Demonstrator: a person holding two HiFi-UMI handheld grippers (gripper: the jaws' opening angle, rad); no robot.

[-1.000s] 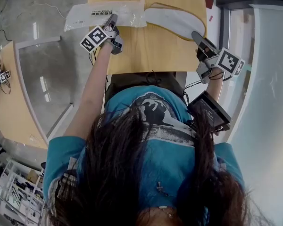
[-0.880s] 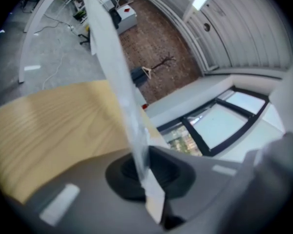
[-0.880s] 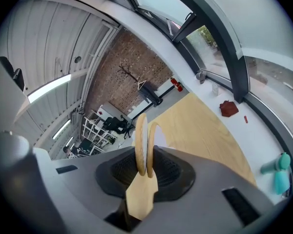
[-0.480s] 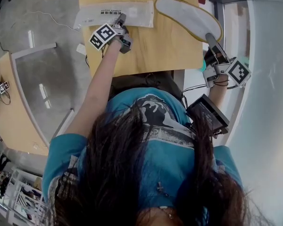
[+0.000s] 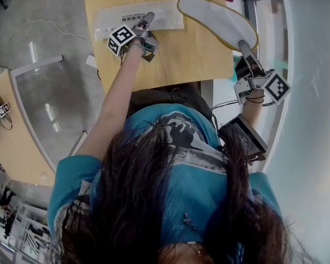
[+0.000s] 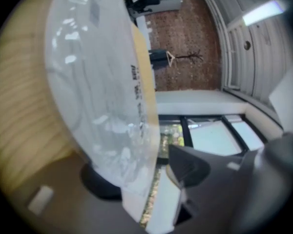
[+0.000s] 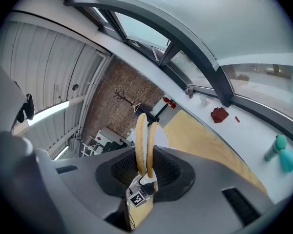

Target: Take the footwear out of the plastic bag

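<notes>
The footwear (image 5: 214, 18), a flat pair, is clear of the plastic bag (image 5: 132, 16) over the desk (image 5: 181, 59), its end pinched in the right hand-held gripper (image 5: 245, 45); the left hand-held gripper (image 5: 147, 20) has just been opening, the bag's edge loose between its jaws, so the removal looks done and setting the pair down likely remains.

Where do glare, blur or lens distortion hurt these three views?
Left gripper view: the plastic bag carries white glare spots and looks soft, and the corners go black. Right gripper view: sharp on the footwear, but the fisheye bows the window frame. Head view: in focus, with a pale washout on the glass at right.
</notes>
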